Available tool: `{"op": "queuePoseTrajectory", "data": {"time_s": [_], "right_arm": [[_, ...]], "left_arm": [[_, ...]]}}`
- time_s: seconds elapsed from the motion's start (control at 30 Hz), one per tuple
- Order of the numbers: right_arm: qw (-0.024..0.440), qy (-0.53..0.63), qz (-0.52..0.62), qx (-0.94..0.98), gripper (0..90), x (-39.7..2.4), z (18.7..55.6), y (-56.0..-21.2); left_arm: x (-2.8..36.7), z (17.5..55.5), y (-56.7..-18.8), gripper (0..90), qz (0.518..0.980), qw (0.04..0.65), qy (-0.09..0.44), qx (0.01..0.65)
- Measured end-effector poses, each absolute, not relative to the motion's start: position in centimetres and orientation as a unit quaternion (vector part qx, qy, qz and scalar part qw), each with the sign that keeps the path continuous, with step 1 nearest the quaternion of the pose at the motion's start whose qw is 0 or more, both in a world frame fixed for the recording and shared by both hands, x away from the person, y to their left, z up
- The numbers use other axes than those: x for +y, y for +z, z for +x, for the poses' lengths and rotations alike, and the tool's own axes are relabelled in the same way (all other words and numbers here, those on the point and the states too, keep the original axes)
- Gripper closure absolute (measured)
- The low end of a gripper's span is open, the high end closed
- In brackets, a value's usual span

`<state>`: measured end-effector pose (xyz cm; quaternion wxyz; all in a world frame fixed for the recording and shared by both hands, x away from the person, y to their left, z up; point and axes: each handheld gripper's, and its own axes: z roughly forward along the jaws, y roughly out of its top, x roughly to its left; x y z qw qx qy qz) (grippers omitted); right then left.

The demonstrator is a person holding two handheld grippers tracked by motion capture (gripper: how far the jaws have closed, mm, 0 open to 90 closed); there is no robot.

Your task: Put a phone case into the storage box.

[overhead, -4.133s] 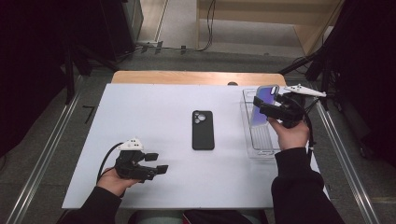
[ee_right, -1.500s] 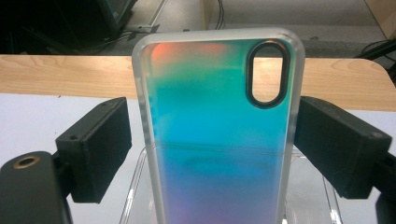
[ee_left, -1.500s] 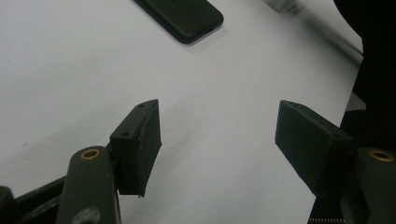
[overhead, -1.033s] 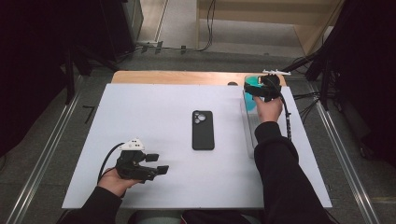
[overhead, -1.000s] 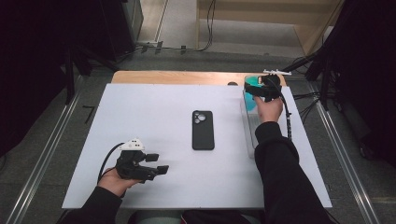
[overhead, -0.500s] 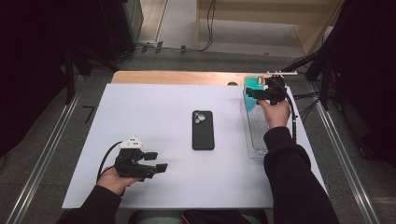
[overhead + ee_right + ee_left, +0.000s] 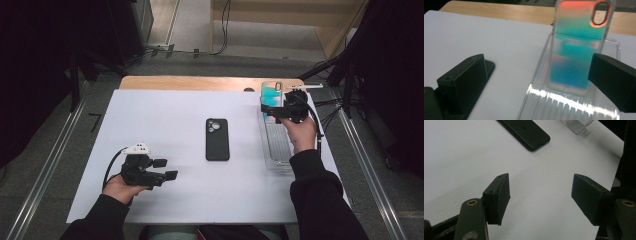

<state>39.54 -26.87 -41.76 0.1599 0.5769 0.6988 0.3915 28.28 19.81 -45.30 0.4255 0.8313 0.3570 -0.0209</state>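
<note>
On the white surface [image 7: 165, 115] our right claw [image 7: 541, 82], which held the iridescent phone case [image 7: 576, 47] earlier, has just opened; the case stands in the clear tray [image 7: 278, 145], while the left claw [image 7: 541, 195] rests open

phone case [image 7: 576, 50] top cut by frame edge, black phone [image 7: 526, 131] partly out of frame
</note>
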Motion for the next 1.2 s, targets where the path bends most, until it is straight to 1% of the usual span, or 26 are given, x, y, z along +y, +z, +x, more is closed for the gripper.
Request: {"op": "queuePoseTrajectory", "data": {"time_s": [0.6,0.83,0.87,0.93,1.2], "right_arm": [[0.092,0.428,0.498,0.749,0.6,-24.5,34.6,-41.3],[0.075,0.443,0.467,0.761,0.7,-23.8,32.9,-41.3],[0.071,0.445,0.465,0.762,1.4,-23.7,32.7,-41.3],[0.07,0.448,0.46,0.763,11.3,-23.6,32.1,-41.3],[0.056,0.444,0.433,0.782,12.0,-23.0,30.5,-41.8]], "left_arm": [[19.8,29.0,-45.4,31.4,0.831,0.428,-0.029,0.354],[19.8,28.9,-45.3,31.3,0.832,0.429,-0.032,0.349],[19.8,28.9,-45.3,31.3,0.832,0.43,-0.033,0.348],[19.8,28.9,-45.2,31.3,0.832,0.43,-0.033,0.348],[19.7,28.8,-45.2,31.3,0.832,0.432,-0.034,0.346]]}}
